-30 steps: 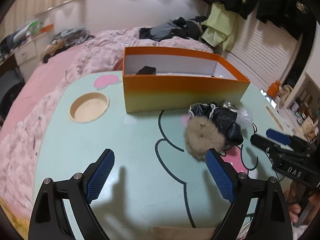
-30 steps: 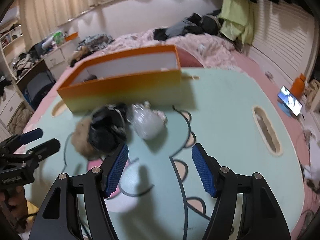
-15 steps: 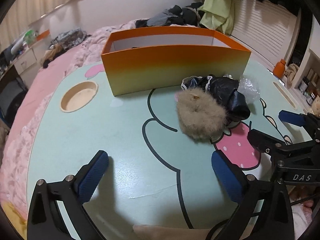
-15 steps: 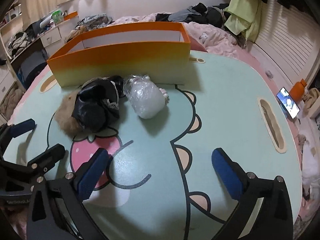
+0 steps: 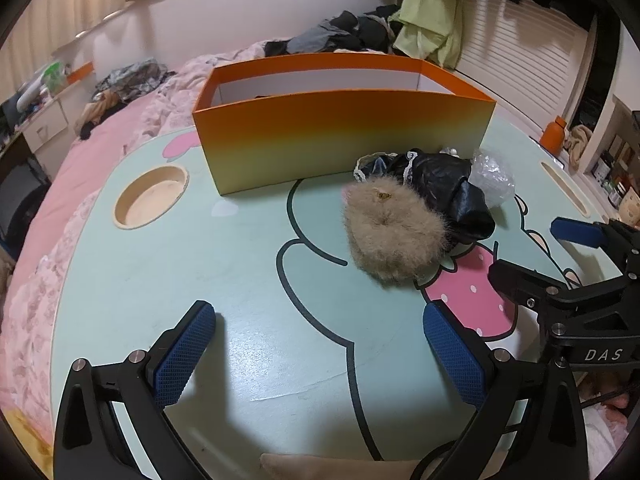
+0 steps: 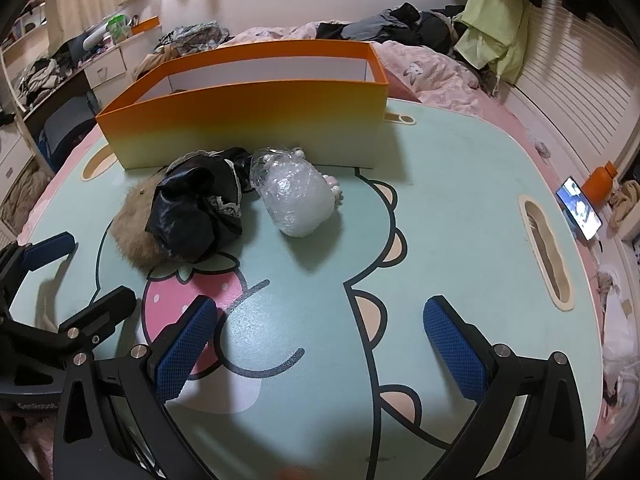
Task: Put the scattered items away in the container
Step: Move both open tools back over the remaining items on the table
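Note:
An orange box (image 5: 344, 140) with white inner walls stands at the far side of the pale green cartoon table (image 5: 200, 272); it also shows in the right wrist view (image 6: 248, 128). In front of it lie a tan furry pom (image 5: 394, 232), a black lace-trimmed cloth (image 5: 448, 180) and a clear plastic-wrapped bundle (image 5: 494, 176). In the right wrist view I see the pom (image 6: 134, 228), the cloth (image 6: 196, 208) and the bundle (image 6: 296, 200). My left gripper (image 5: 320, 350) is open and empty, short of the pom. My right gripper (image 6: 320, 346) is open and empty, short of the bundle.
The table has a round cup recess (image 5: 152, 202) at the left and a long slot (image 6: 544, 248) at the right. A pink bed (image 5: 80, 168) with clothes surrounds the table. A phone (image 6: 580, 208) and an orange bottle (image 6: 600, 182) lie at the right.
Both grippers have opened wider and dropped lower over the table. The items and the box have not moved.

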`<state>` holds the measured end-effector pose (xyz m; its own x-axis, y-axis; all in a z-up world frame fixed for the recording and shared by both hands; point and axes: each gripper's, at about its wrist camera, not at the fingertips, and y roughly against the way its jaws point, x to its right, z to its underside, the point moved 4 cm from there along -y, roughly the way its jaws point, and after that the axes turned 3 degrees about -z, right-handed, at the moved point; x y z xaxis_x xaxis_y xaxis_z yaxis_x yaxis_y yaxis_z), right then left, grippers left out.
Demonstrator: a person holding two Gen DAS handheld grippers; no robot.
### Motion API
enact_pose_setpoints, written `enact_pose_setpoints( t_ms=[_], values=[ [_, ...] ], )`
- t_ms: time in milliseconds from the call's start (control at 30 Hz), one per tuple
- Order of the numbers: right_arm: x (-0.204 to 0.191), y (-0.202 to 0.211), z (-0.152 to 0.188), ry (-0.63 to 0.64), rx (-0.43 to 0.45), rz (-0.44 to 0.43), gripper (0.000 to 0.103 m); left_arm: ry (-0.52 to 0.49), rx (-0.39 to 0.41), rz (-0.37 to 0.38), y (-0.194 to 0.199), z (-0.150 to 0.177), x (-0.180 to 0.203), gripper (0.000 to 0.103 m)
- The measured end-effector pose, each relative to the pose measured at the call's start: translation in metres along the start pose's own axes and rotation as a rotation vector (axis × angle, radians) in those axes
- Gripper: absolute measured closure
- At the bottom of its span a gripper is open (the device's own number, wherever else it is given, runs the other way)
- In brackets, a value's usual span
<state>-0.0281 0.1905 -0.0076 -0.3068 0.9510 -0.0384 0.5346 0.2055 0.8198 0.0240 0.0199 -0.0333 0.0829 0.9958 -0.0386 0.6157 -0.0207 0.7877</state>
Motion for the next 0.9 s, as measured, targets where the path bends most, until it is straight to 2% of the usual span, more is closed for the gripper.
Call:
enact_pose_setpoints(
  t_ms=[233,533,700,800,900],
  values=[
    [-0.002,-0.001,-0.002,0.012,-0.028,-0.009,0.0,-0.008,-0.029,0.004,0.0,-0.002,0.002,0.0],
    [-0.005,0.004,0.003,0.02,0.02,-0.015,0.0,-0.061,-0.03,0.054,0.004,-0.003,0.009,0.0],
    [-0.007,0.007,0.004,0.012,0.021,-0.007,0.0,0.025,0.03,0.186,0.019,-0.011,-0.005,0.002],
    [-0.006,0.007,0.003,0.011,0.017,-0.008,0.0,0.059,0.063,0.208,0.028,-0.024,-0.014,0.002],
    [-0.006,0.007,0.004,0.007,0.033,-0.007,0.0,0.069,0.055,0.209,0.026,-0.039,-0.02,0.002]
  ],
)
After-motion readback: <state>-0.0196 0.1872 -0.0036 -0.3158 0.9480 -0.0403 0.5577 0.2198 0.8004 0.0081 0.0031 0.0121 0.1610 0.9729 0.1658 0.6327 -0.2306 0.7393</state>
